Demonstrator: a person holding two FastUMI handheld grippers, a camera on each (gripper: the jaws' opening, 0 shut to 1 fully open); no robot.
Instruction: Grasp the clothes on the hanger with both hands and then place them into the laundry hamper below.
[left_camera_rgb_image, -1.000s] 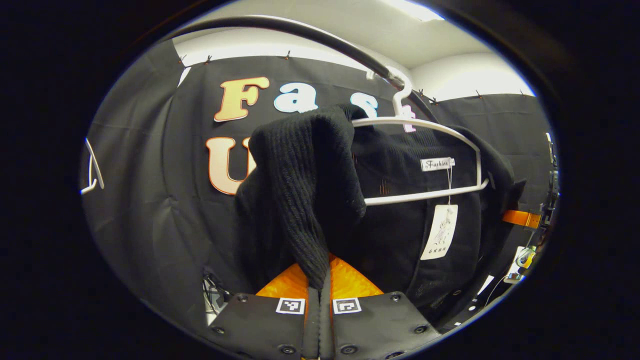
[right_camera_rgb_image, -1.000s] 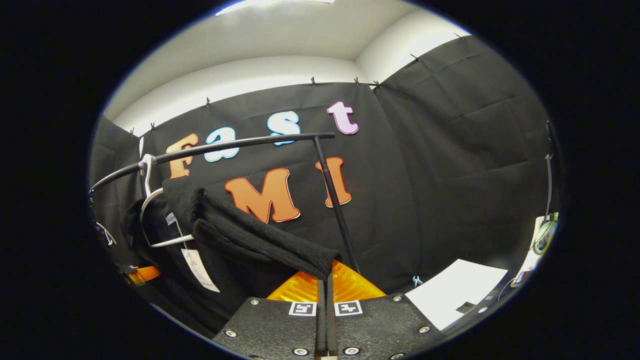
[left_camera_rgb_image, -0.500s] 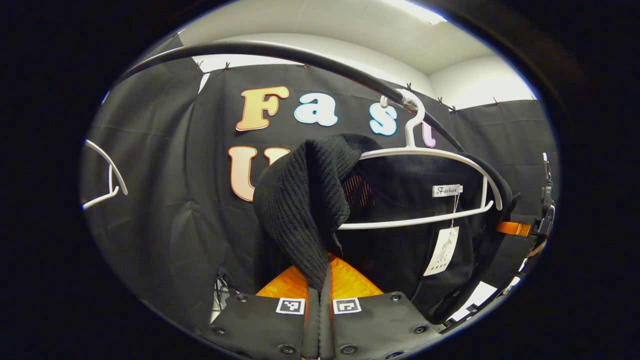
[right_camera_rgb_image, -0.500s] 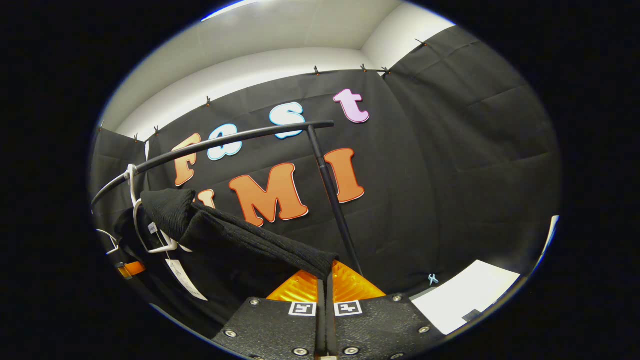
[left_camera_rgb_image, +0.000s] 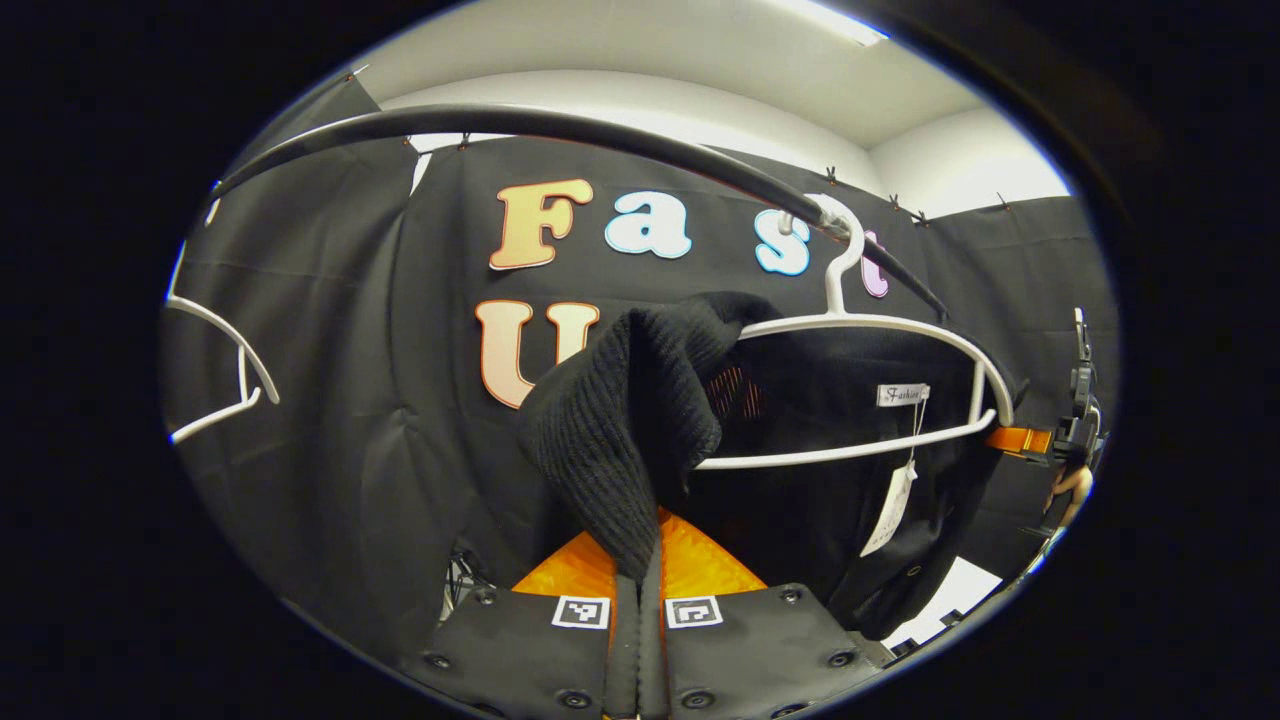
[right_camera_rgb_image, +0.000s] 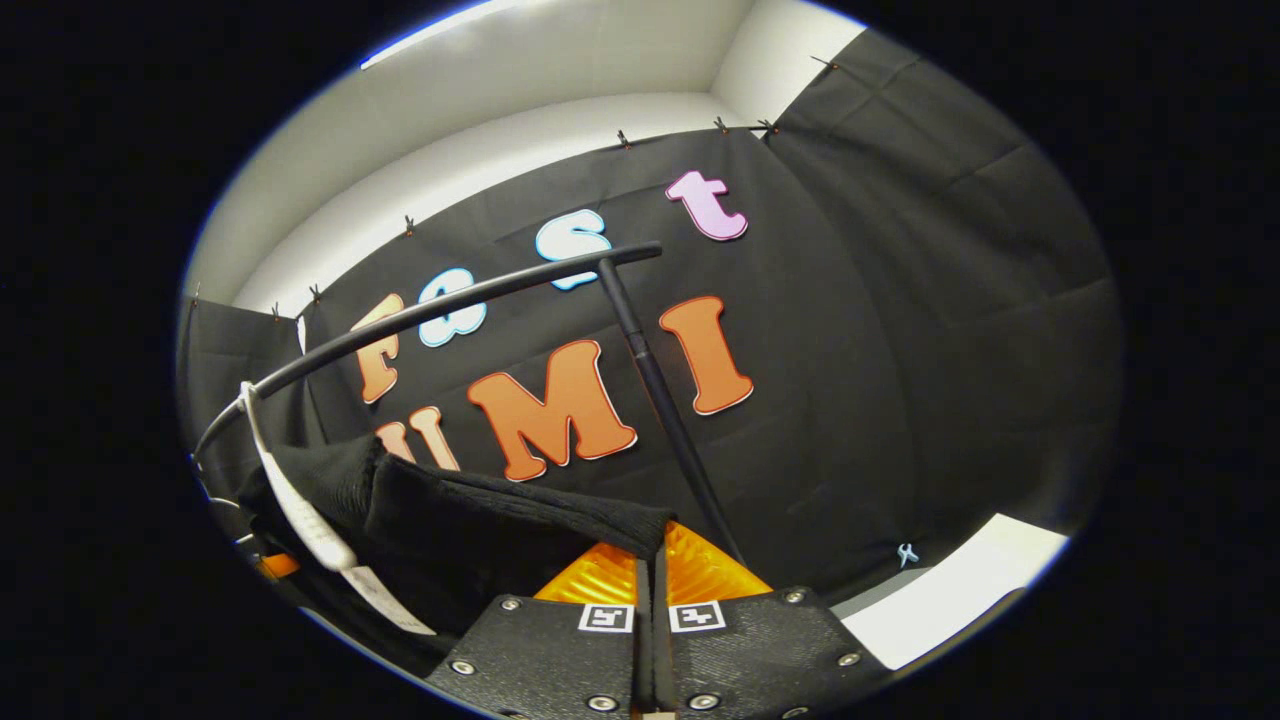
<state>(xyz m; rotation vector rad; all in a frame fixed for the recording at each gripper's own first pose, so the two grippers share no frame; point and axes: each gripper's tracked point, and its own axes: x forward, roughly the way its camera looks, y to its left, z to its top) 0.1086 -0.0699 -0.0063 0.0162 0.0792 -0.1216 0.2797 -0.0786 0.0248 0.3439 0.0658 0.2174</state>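
Recording booth: black cloth wall (right_camera_rgb_image: 900, 300), clothes rail (left_camera_rgb_image: 560, 125).

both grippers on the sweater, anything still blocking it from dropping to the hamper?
Yes: the white hanger, hooked on the rail, still runs through the black sweater. Left gripper and right gripper each pinch knit. No hamper in view.

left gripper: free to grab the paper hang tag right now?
Probably not. The left gripper is shut on a fold of the black sweater, so its fingers are occupied. The hang tag dangles off to the side below the white hanger, apart from the fingers.
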